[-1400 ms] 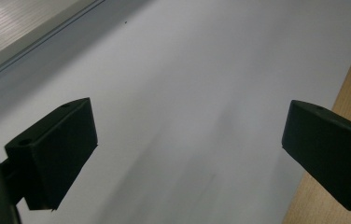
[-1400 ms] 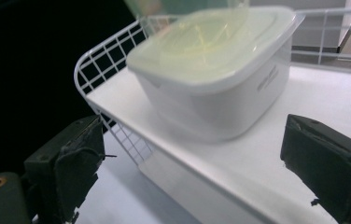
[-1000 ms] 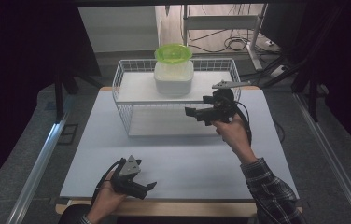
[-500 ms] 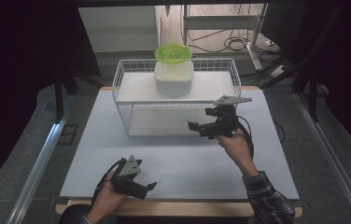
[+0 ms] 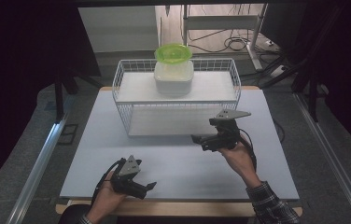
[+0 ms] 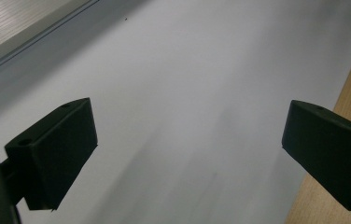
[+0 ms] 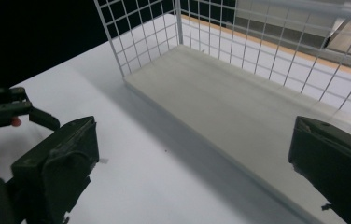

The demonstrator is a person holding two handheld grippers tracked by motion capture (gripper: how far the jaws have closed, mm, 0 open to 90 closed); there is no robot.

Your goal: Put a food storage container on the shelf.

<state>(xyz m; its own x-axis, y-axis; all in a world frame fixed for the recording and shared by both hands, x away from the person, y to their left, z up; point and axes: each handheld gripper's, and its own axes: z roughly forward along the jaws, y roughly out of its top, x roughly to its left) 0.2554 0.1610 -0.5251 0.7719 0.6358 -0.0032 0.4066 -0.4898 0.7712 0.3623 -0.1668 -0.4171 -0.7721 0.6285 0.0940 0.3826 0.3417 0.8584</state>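
step: both hands free, nothing picked up | right tool (image 5: pixel 200 139): jaws wide apart, empty, just in front of the wire basket (image 5: pixel 127 116) | left tool (image 5: pixel 149 186): jaws wide apart, low at the table (image 5: pixel 173 163) front edge | box (image 5: pixel 173 77) with green lid (image 5: pixel 173 52): on the basket's top shelf | next, likely: right tool must go up to the box

White wire rack (image 5: pixel 126 91) — two shelves, upright at the table's twelve o'clock — bearing a green-lidded tub (image 5: pixel 173 71) on its top shelf.
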